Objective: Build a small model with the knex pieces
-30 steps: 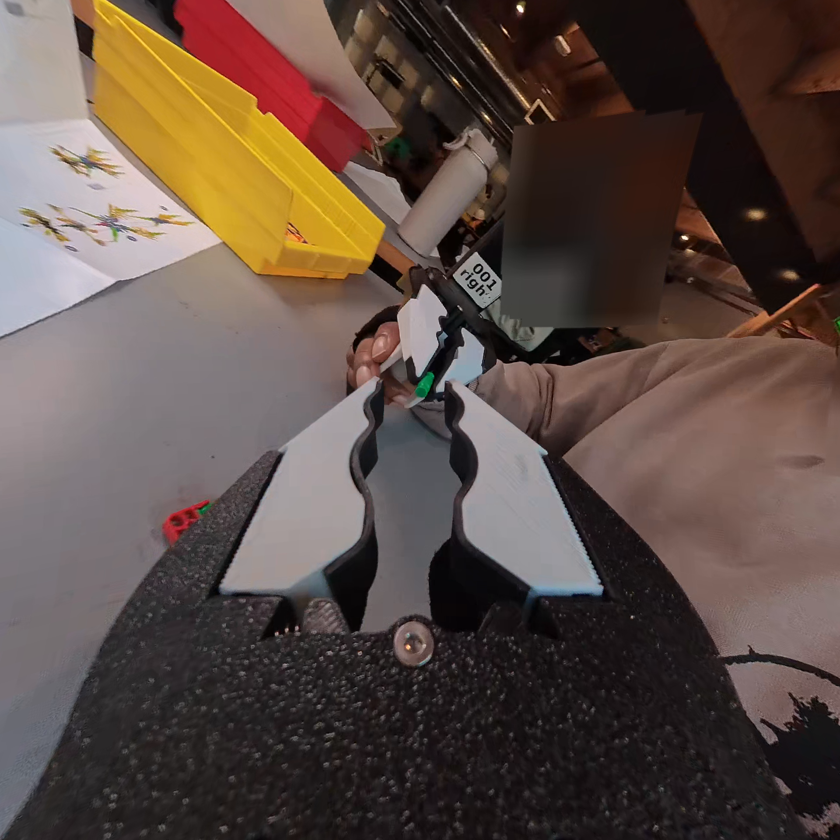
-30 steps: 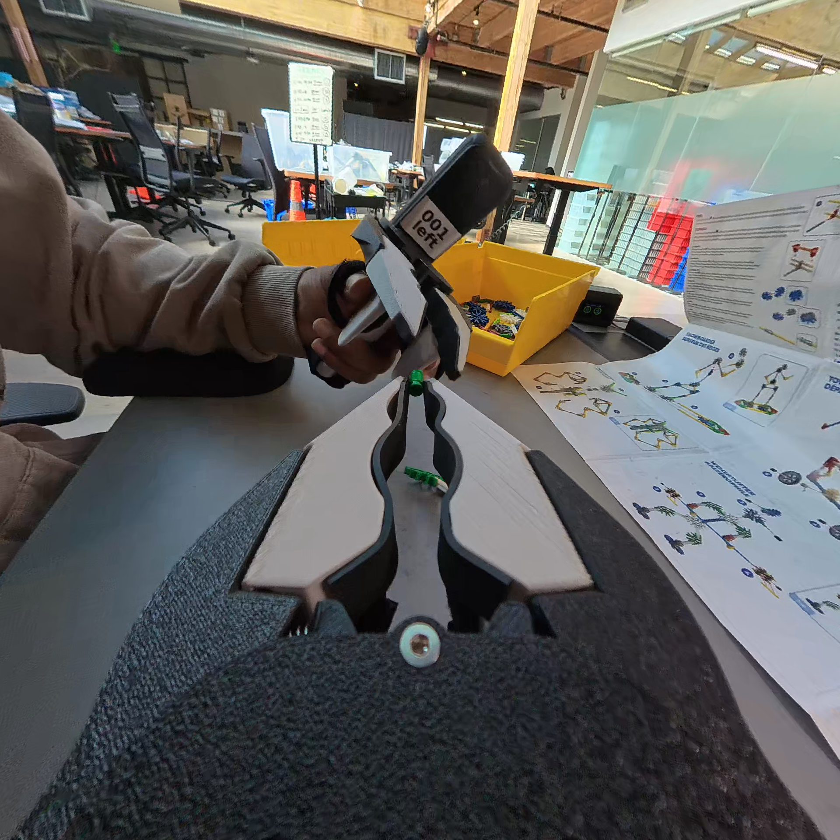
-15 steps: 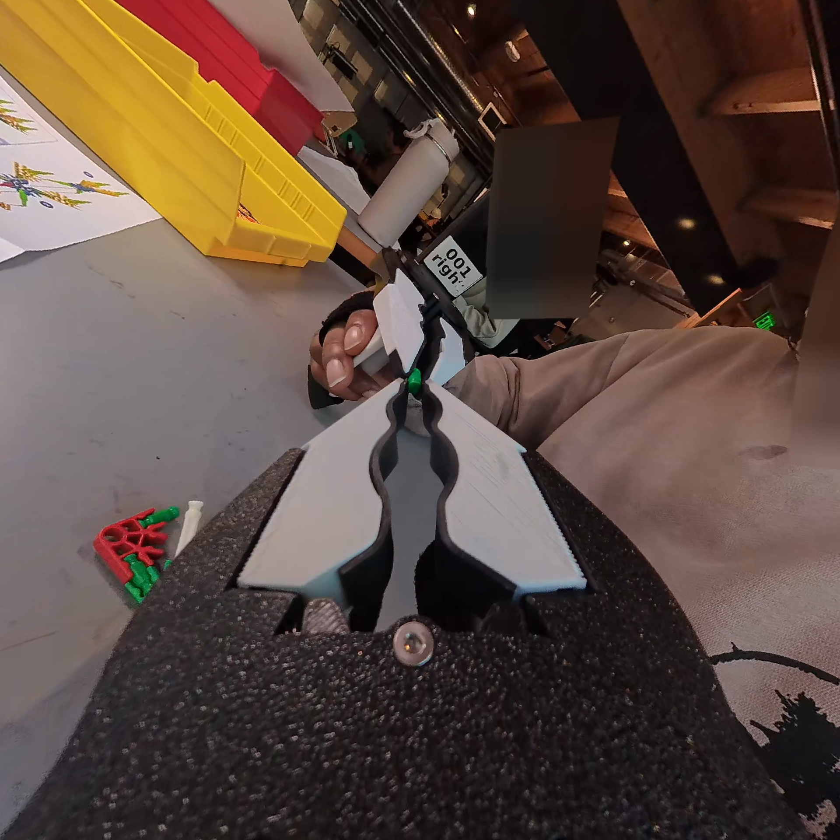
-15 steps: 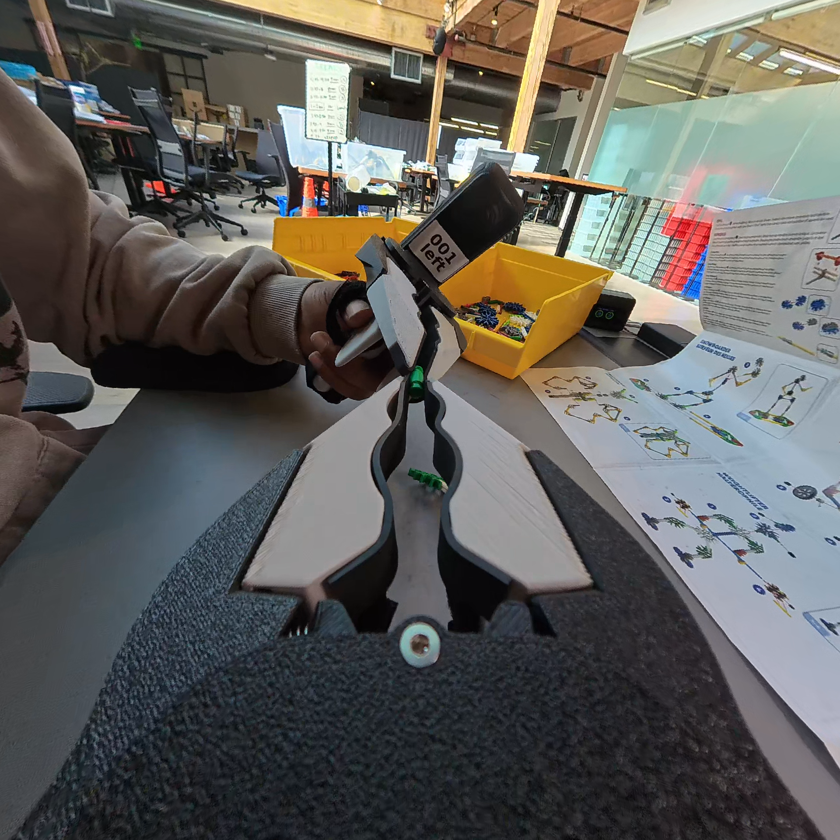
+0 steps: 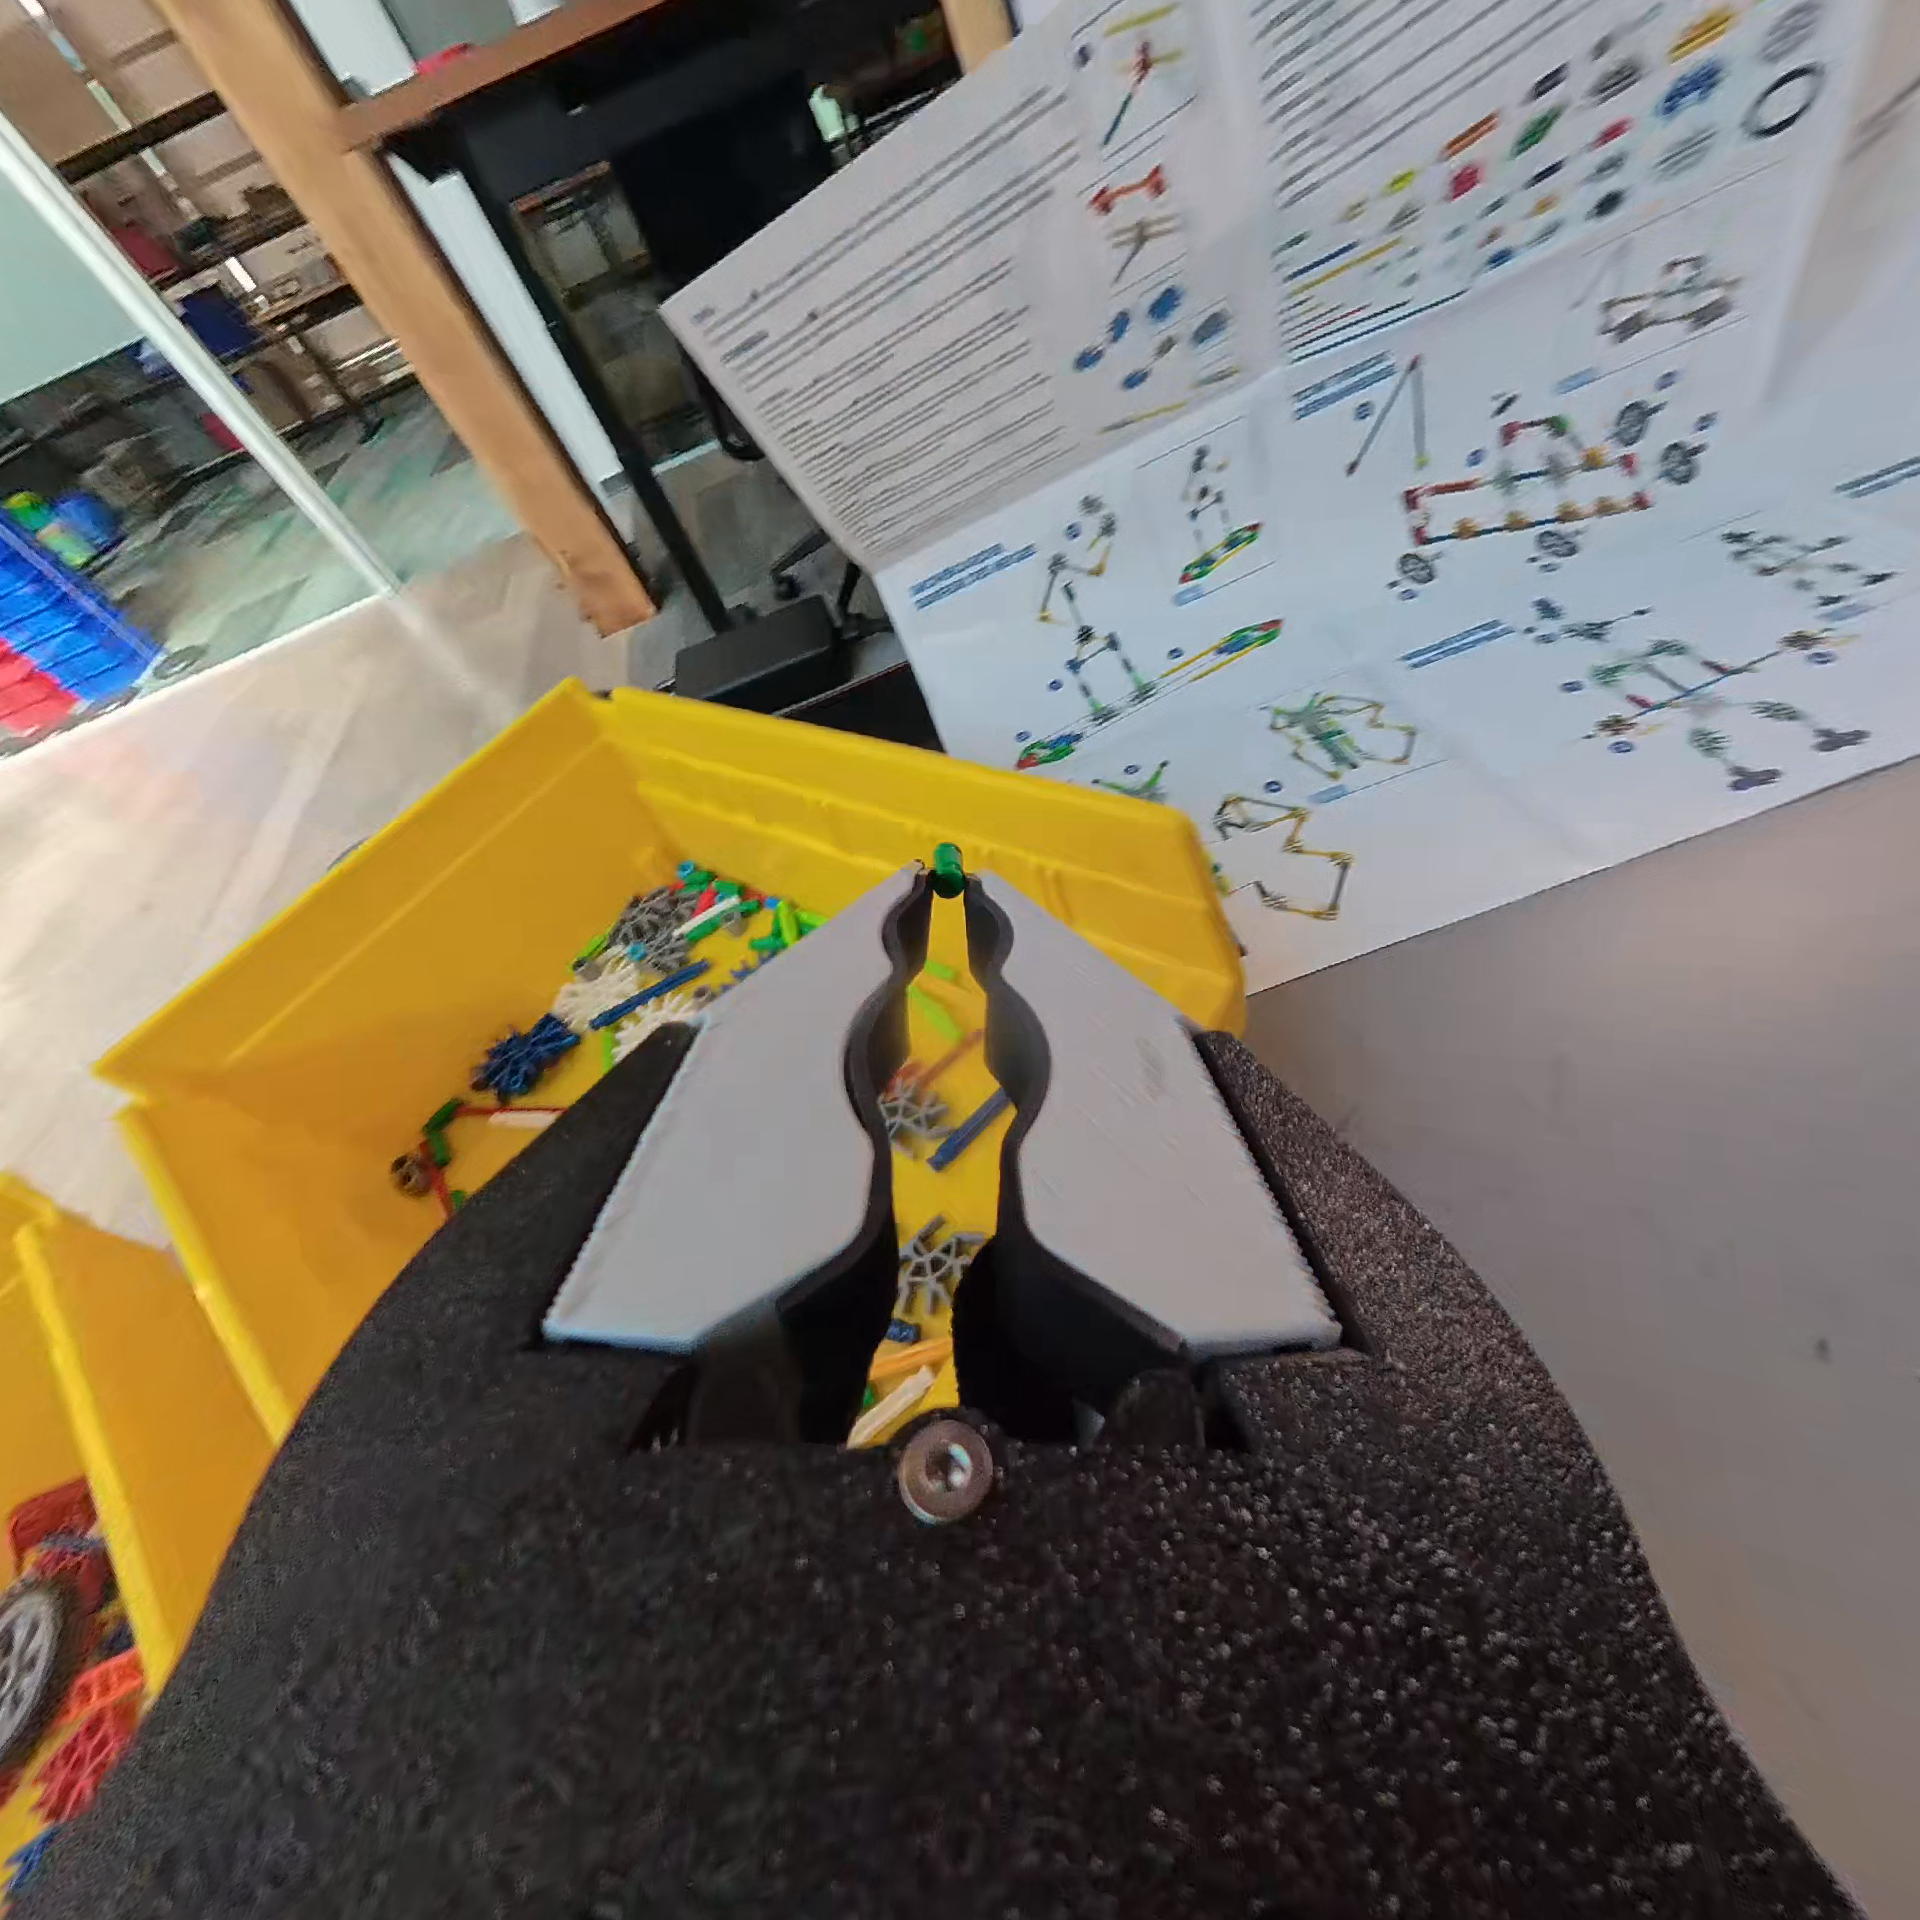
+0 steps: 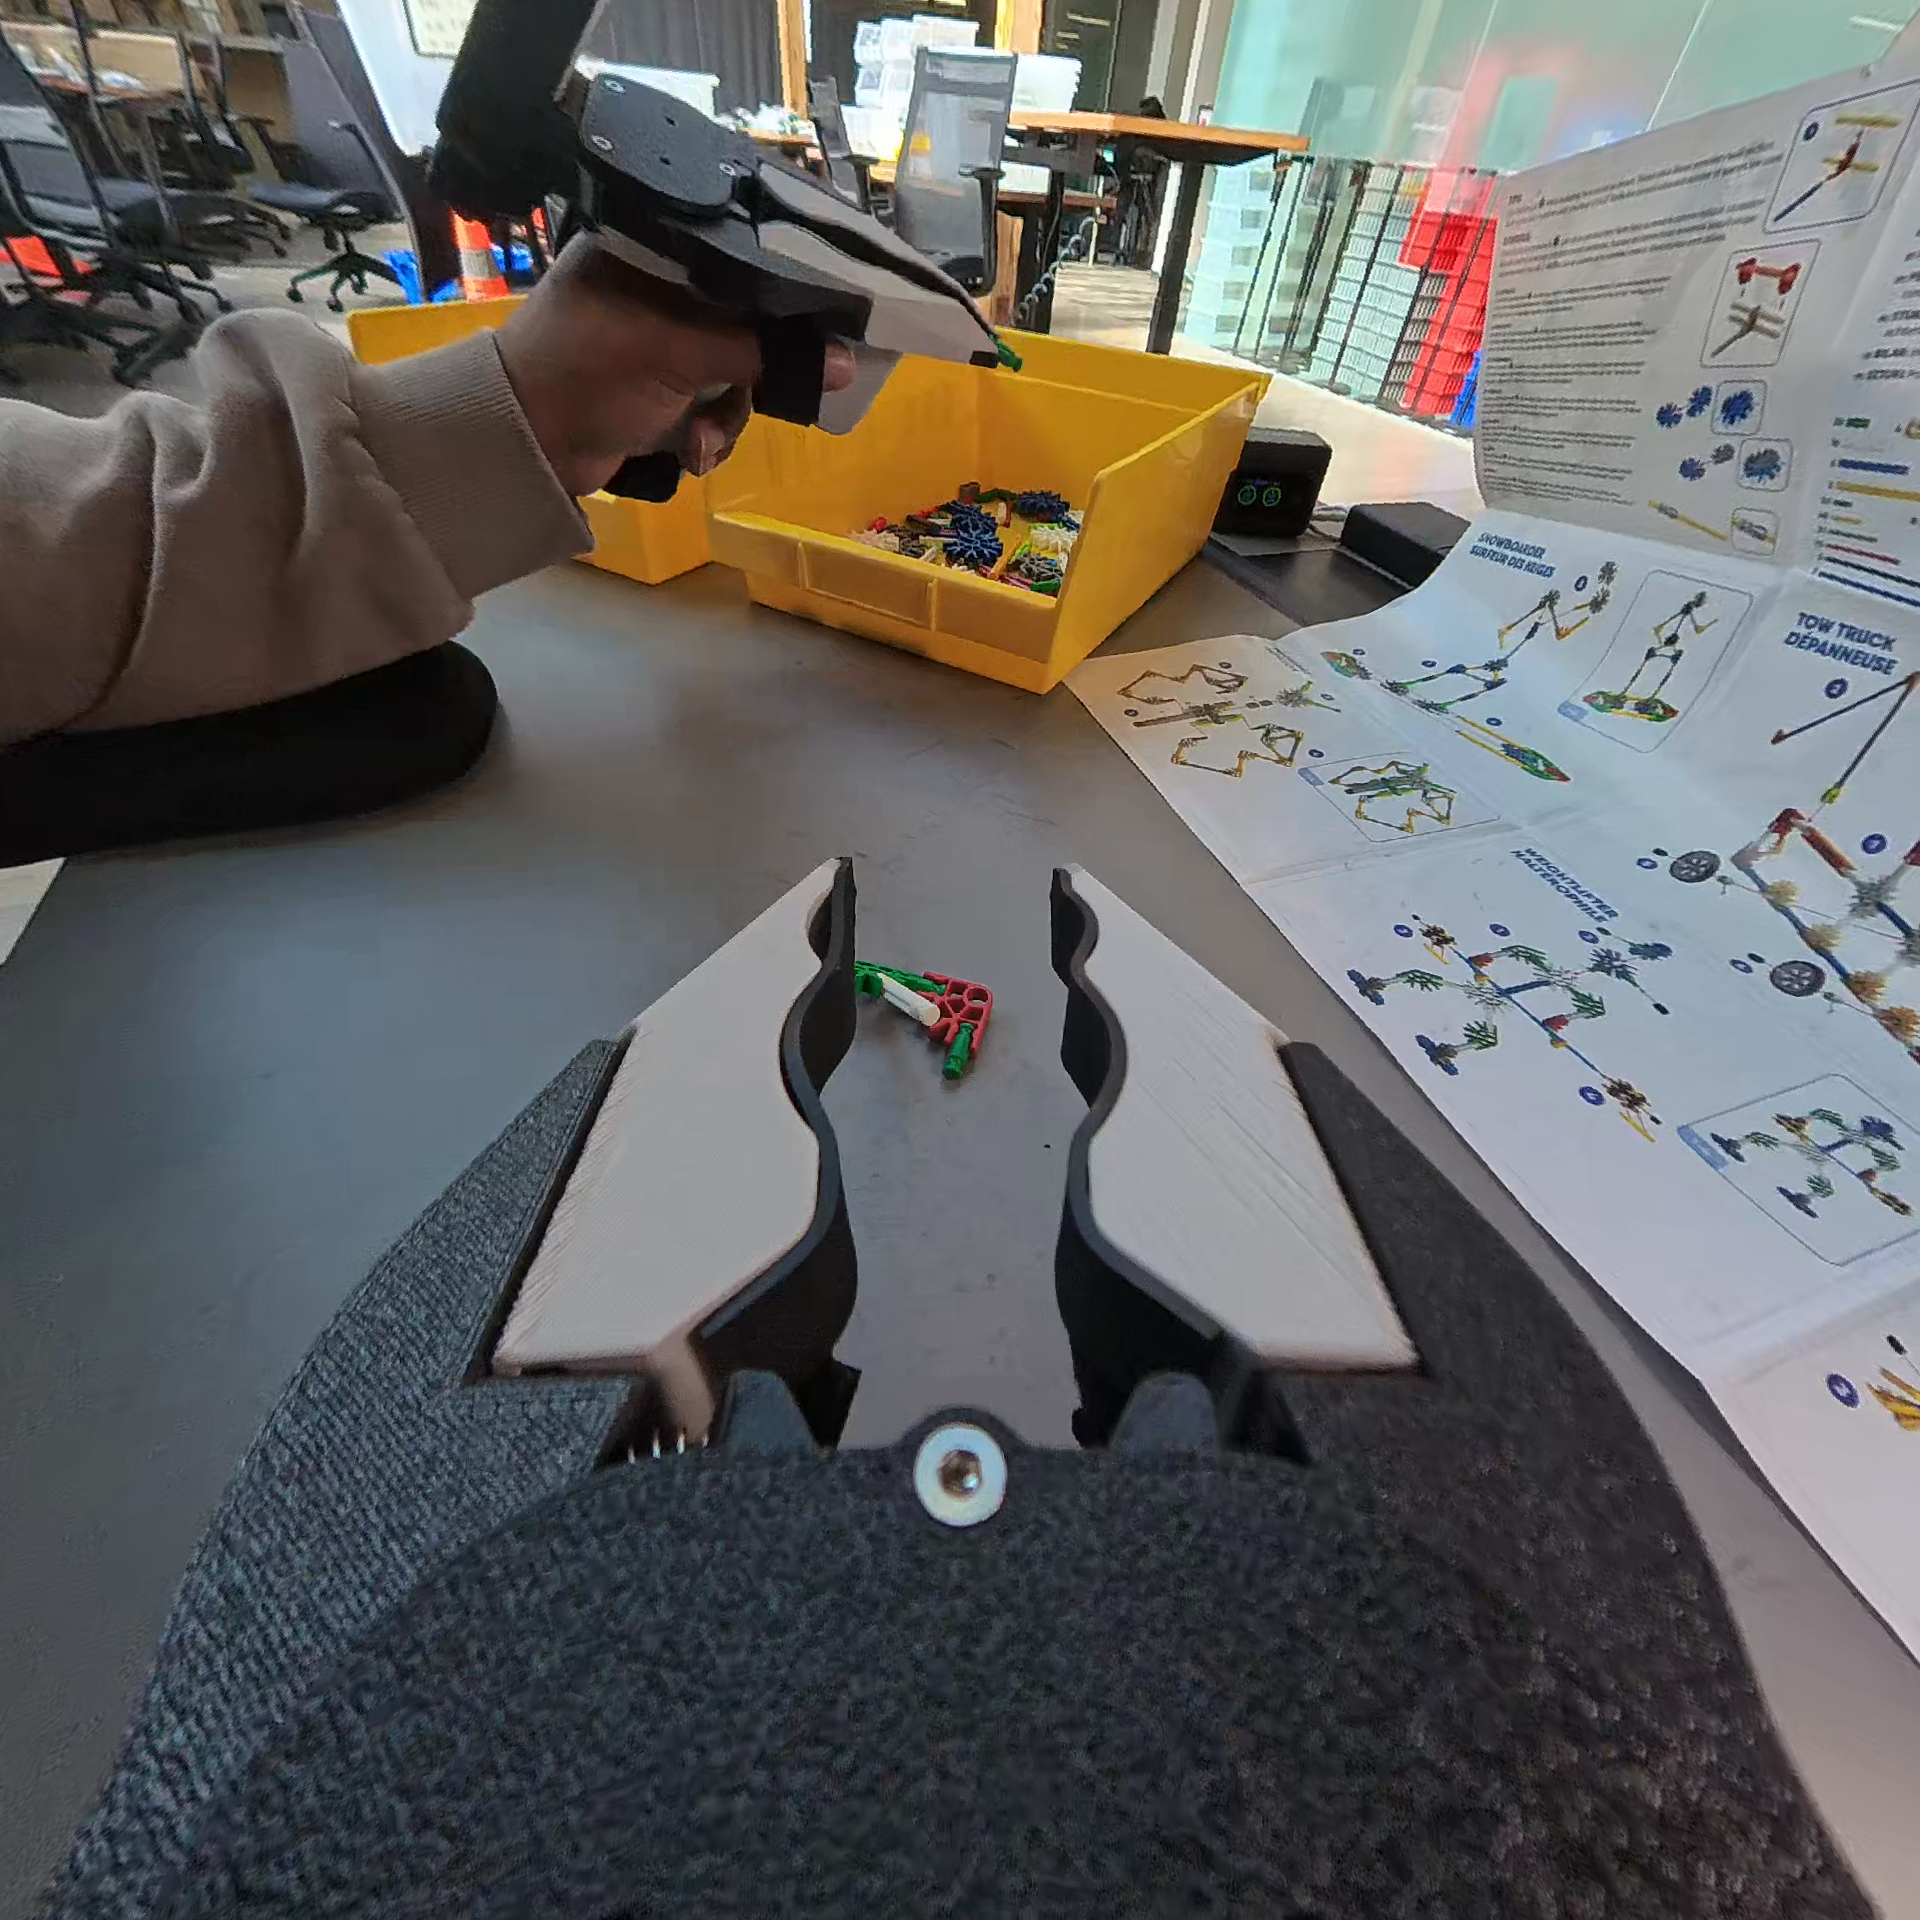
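My left gripper is shut on a small green rod piece at its tips and hangs over a yellow bin of loose building-toy parts. It also shows in the right wrist view, held in a person's hand above the same yellow bin, with the green rod piece at its tip. My right gripper is open and empty, low over the grey table. A small red, green and white assembly lies on the table between its fingers.
A large white instruction sheet lies at the right and stands folded up behind the bin. A second yellow bin with a red wheeled model sits at the left. Black boxes stand behind the bin. The gap from one gripper's tips to the other's is roughly 30 centimeters.
The two grippers were tip to tip on the green piece. My right gripper has opened and let go. My left gripper has swung away with the piece to above the yellow bin.
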Demonstrator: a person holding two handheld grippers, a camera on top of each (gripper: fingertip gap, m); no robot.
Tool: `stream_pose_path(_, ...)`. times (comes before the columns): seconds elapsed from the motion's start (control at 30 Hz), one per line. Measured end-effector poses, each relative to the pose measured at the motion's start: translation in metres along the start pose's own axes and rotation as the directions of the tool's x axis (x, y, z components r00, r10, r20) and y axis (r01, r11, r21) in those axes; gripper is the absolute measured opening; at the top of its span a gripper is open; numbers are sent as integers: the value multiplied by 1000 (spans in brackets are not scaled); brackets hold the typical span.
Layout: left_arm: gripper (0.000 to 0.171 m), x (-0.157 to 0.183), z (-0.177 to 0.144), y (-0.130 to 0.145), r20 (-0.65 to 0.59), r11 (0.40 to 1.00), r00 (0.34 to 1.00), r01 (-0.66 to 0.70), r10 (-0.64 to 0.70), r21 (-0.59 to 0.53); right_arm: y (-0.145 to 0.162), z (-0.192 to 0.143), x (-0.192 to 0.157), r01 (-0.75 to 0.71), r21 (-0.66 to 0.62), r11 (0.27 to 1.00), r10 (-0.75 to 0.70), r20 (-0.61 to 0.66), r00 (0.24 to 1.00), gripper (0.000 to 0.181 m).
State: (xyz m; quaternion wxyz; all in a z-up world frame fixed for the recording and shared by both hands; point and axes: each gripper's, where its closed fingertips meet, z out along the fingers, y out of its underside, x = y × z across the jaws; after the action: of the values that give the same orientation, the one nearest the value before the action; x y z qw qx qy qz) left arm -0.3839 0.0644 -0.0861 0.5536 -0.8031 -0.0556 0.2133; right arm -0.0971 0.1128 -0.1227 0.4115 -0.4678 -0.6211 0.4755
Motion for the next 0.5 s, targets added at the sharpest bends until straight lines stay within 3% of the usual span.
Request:
stream_pose_path(0.13,18,-7,1,7,19,998,997,69,-69,10,-1,-2,0,12,6,1000,-12,-15,1000,36)
stream_pose_path(0.27,26,41,-8,-17,-230,980,966,153,-121,127,1,-2,-2,31,-2,1000,-31,-11,999,35)
stream_pose_path(0.33,25,92,-18,-21,-449,980,890,155,-83,125,5,0,-4,30,-33,999,-30,5,1000,42)
stream_pose_path(0.4,25,145,-33,-16,-640,987,768,125,-31,102,9,2,-6,29,-59,998,-28,14,1000,47)
stream_pose_path(0.5,33,211,-51,12,-811,999,584,-31,40,27,10,1,-5,45,-70,997,-45,3,999,47)
